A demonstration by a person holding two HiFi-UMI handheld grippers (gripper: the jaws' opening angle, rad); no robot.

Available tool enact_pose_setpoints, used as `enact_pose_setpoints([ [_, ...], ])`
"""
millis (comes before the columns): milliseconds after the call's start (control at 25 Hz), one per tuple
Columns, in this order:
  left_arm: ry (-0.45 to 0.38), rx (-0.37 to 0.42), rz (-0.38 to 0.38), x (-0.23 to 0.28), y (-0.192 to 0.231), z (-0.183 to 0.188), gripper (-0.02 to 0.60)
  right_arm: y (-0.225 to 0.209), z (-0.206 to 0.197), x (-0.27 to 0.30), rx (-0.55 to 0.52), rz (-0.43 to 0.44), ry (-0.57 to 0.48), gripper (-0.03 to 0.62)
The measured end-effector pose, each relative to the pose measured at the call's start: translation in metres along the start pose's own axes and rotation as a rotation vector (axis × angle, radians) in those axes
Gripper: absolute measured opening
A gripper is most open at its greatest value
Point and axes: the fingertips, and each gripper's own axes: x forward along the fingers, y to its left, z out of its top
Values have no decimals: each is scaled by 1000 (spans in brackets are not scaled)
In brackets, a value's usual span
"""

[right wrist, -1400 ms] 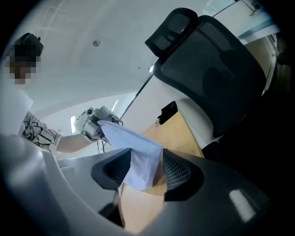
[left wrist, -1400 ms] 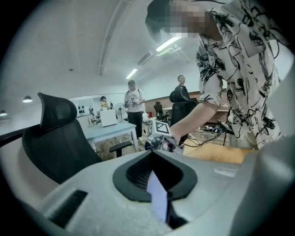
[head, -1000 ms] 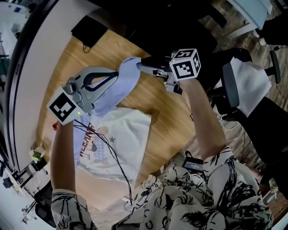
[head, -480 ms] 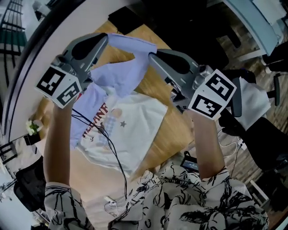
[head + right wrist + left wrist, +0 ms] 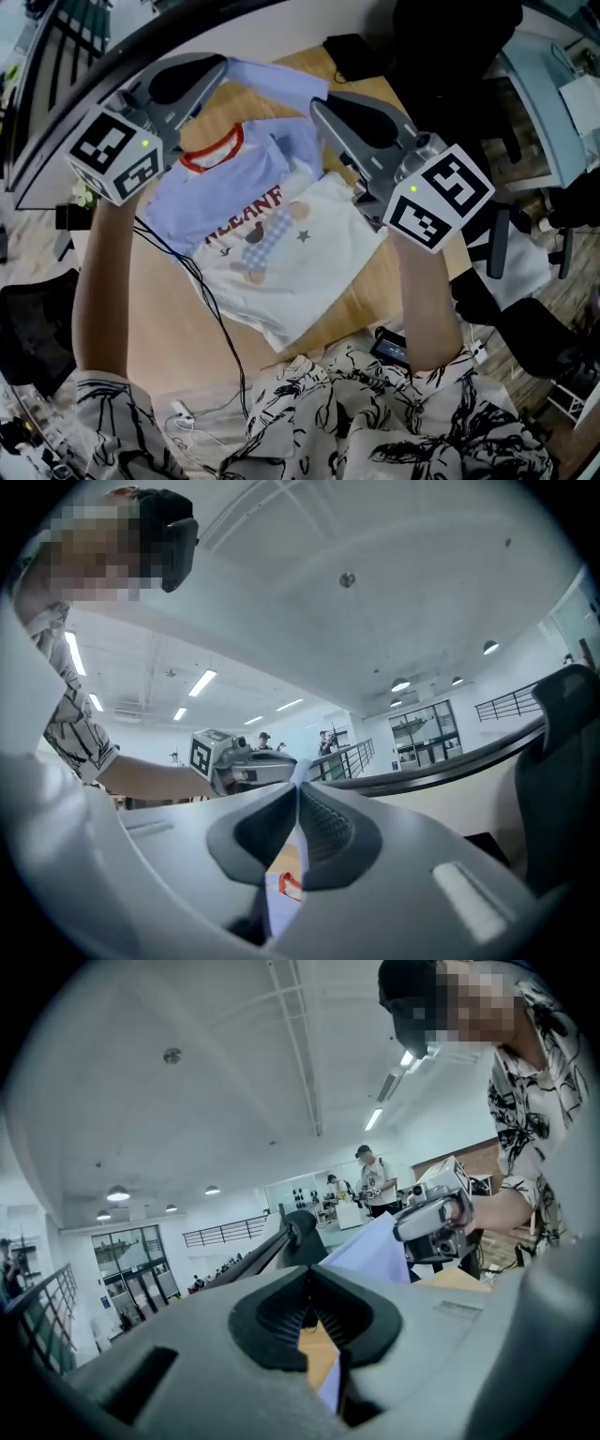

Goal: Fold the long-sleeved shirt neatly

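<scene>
- both tongs are clamped on lavender cloth: the left gripper (image 5: 217,67) and the right gripper (image 5: 317,101) each pinch the long-sleeved shirt (image 5: 272,234), with a strip of fabric stretched between their tips.
- within the last second both grippers have risen and the bunched garment has opened out, so its red collar and chest print now show.
- the shirt hangs over the middle of the tabletop (image 5: 164,309), its hem trailing toward the near edge.
- this looks like the shake-out stage: no fold is made yet, and laying the shirt flat seems next.
</scene>
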Motion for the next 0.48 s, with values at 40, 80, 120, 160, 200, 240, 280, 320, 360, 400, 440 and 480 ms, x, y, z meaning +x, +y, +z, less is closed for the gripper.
enact_pose_setpoints([
  [40, 5, -9, 3, -15, 5, -7, 9, 9, -5, 12, 1, 10, 10, 21],
  [80, 11, -21, 7, -30, 10, -16, 8, 18, -11, 24, 1, 20, 23, 21],
  [120, 25, -35, 15, -45, 14, -28, 9, 28, -19, 35, -5, 29, 40, 21],
  [160, 46, -53, 23, -58, 18, -41, 9, 37, -28, 47, -18, 37, 63, 21],
  [200, 71, -71, 31, -70, 21, -56, 9, 46, -38, 58, -34, 41, 88, 21],
  [240, 95, -88, 34, -81, 23, -71, 9, 56, -49, 70, -48, 43, 110, 21],
  [280, 116, -104, 33, -90, 25, -87, 9, 65, -60, 81, -58, 43, 128, 21],
  [320, 134, -121, 31, -100, 26, -102, 9, 75, -71, 91, -66, 41, 142, 21],
  [360, 147, -137, 29, -108, 28, -117, 9, 84, -82, 100, -77, 37, 156, 21],
  [400, 158, -149, 29, -117, 29, -132, 9, 94, -95, 109, -92, 33, 172, 21],
  [440, 169, -153, 28, -125, 29, -146, 9, 104, -108, 117, -113, 29, 192, 21],
  [480, 180, -151, 25, -132, 29, -161, 9, 114, -121, 125, -137, 27, 213, 21],
])
